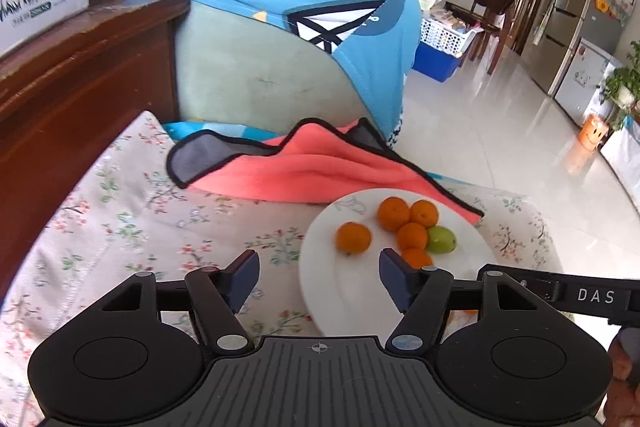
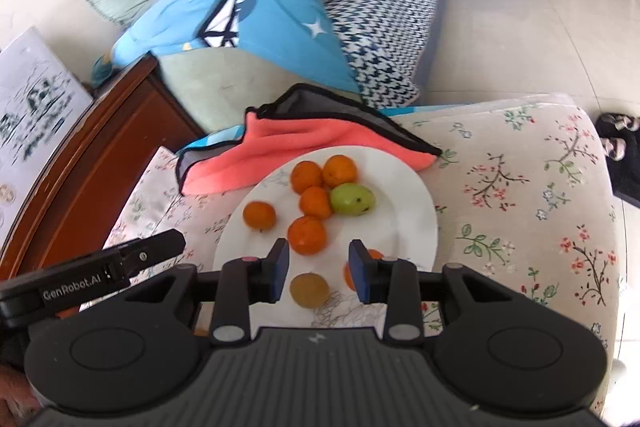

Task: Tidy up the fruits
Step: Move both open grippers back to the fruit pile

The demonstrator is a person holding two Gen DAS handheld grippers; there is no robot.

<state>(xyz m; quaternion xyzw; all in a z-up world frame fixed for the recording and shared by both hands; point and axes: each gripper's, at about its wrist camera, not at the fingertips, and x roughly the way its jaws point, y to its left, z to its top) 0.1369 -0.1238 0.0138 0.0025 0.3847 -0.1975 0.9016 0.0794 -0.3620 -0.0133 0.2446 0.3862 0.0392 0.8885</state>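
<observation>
A home living room: a sofa draped in bedding at 12 o'clock, a fridge covered in magnets at 2 o'clock, dining chairs and potted plants beyond.

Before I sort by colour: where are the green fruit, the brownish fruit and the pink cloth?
green fruit (image 2: 353,199), right wrist view, centre of its skin
brownish fruit (image 2: 309,290), right wrist view, its top
pink cloth (image 1: 304,169), left wrist view, middle fold

Oranges and green fruit on white plate (clustered)
</observation>
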